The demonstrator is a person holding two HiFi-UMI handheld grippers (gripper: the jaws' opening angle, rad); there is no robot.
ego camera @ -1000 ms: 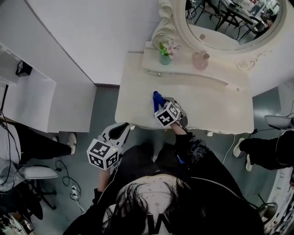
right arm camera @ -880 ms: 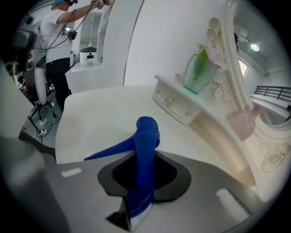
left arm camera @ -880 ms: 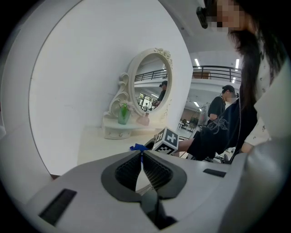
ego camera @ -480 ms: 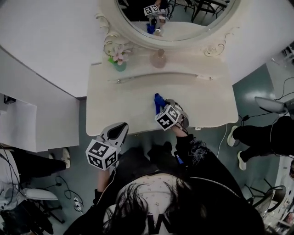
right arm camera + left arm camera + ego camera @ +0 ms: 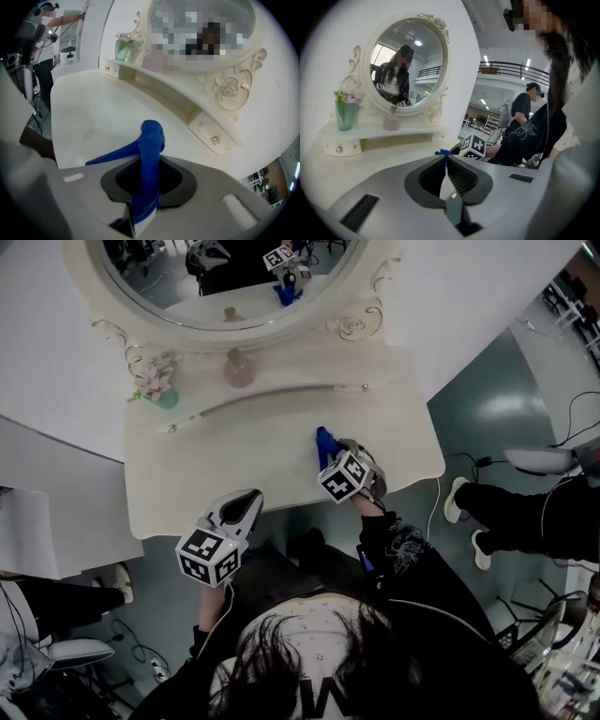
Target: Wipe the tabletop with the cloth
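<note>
A cream dressing table's tabletop (image 5: 225,460) lies in front of me in the head view. My right gripper (image 5: 330,448) is shut on a blue cloth (image 5: 324,442), low over the tabletop to the right of its middle, near the front edge. In the right gripper view the cloth (image 5: 151,138) stands up between the jaws, with a flap trailing left onto the tabletop (image 5: 93,112). My left gripper (image 5: 249,499) hangs off the table's front edge, shut with nothing in it. Its jaws (image 5: 446,161) meet in the left gripper view.
An oval mirror (image 5: 220,277) stands behind a raised shelf (image 5: 272,390) bearing a green flower vase (image 5: 159,390) and a pink bottle (image 5: 238,368). A person's legs and shoes (image 5: 511,512) are right of the table. A white partition (image 5: 56,521) stands at the left.
My right gripper has drawn the blue cloth rightward across the tabletop, from left of the middle to right of it. The left gripper has stayed shut off the front edge.
</note>
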